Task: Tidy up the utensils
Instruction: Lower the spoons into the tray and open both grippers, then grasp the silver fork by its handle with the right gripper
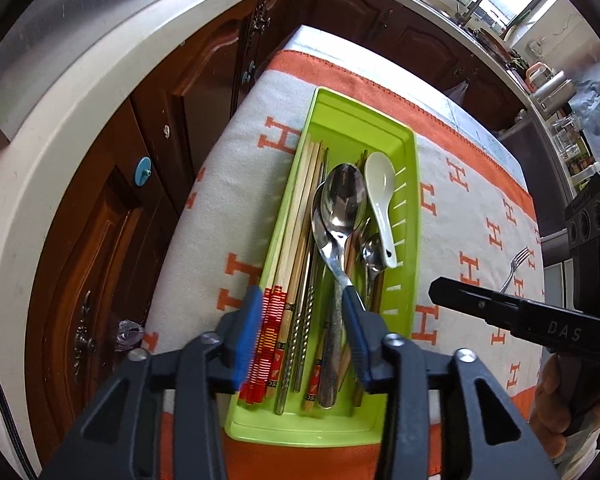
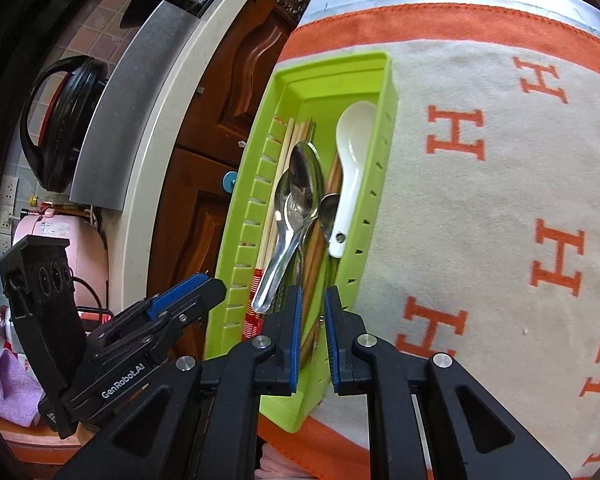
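Left wrist view showed my left gripper [image 1: 304, 328] with jaws released over the lime-green plastic tray [image 1: 404, 136] holding sorted spoons and chopsticks, while my right gripper [image 2: 313, 332], nearly clenched and empty, left a steel fork [image 1: 514, 270] on the bench.

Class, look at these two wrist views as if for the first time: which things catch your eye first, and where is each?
The bright green tray stands out first, lying on the white cloth with orange H letters. Inside it, shiny metal spoons lie beside a white ceramic spoon and wooden chopsticks. A lone fork lies on the cloth, to the right of the tray.
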A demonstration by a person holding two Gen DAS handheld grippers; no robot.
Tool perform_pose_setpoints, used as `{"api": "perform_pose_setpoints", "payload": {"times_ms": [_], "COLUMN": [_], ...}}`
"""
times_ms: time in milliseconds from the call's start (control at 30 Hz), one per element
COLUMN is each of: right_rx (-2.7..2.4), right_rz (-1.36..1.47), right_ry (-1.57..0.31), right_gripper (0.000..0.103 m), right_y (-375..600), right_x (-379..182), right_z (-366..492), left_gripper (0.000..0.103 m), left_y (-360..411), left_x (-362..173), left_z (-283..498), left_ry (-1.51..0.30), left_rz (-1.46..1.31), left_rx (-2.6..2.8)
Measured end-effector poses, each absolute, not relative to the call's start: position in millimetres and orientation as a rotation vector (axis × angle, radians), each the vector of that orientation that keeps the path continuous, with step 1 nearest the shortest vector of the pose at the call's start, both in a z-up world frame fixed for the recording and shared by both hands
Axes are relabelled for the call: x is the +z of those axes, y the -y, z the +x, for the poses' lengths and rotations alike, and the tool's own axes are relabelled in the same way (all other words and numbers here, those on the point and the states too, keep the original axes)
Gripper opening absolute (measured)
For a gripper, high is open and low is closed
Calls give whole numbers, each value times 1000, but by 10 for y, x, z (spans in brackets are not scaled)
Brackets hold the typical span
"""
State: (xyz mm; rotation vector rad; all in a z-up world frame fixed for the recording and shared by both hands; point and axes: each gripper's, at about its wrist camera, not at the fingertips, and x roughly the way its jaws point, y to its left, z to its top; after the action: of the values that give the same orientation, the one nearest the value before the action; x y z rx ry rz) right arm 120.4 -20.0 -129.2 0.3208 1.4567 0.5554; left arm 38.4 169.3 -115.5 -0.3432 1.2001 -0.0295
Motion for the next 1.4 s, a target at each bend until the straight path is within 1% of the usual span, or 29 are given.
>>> {"api": "perform_pose_setpoints", "payload": {"times_ms": [33, 67, 100, 133, 200, 233, 267, 300, 367, 600, 1000, 1200, 1400], "right_rx": [551, 545, 540, 532, 508, 498, 484, 472, 441, 316, 64, 20, 34], "right_rz": [327, 334, 335, 335, 332, 336, 344, 351, 366, 471, 692, 782, 836], "right_ry": [-1452, -1445, -1438, -1430, -1415, -1410, -1404, -1397, -1381, -1364, -1281, -1282, -1293], "right_gripper": [12, 12, 12, 12, 14, 15, 18, 21, 22, 22, 22, 22, 22], "right_y": [216, 282, 331, 391, 541, 608, 703, 777, 975, 1752, 3271, 3610, 3510], "right_x": [-1278, -1253, -1240, -1223, -1178, -1176, -1168, -1167, -1160, -1218, -1406, -1620, -1894], "right_z": [1204, 1192, 1182, 1172, 1140, 1123, 1103, 1085, 1036, 933, 861, 1021, 1216], "left_gripper": [53, 55, 60, 68, 79, 83, 84, 85, 85, 85, 85, 85, 85], "left_y": [-1669, -1645, -1615, -1577, -1501, -1458, -1413, -1360, -1276, -805, 146, 352, 380], "left_x": [-1125, -1101, -1073, -1041, -984, -957, -935, -915, -905, -849, -983, -1078, -1168], "left_z": [376, 377, 371, 363, 354, 351, 351, 355, 374, 439, 661, 757, 792], "left_ry": [-1190, -1183, -1173, -1159, -1133, -1122, -1114, -1110, -1114, -1095, -1140, -1169, -1187], "left_rz": [-341, -340, -338, -334, -328, -325, -325, -328, -343, -296, -128, -111, -92], "left_rx": [-27, -26, -24, -20, -13, -9, -7, -11, -26, -97, -204, -216, -203]}}
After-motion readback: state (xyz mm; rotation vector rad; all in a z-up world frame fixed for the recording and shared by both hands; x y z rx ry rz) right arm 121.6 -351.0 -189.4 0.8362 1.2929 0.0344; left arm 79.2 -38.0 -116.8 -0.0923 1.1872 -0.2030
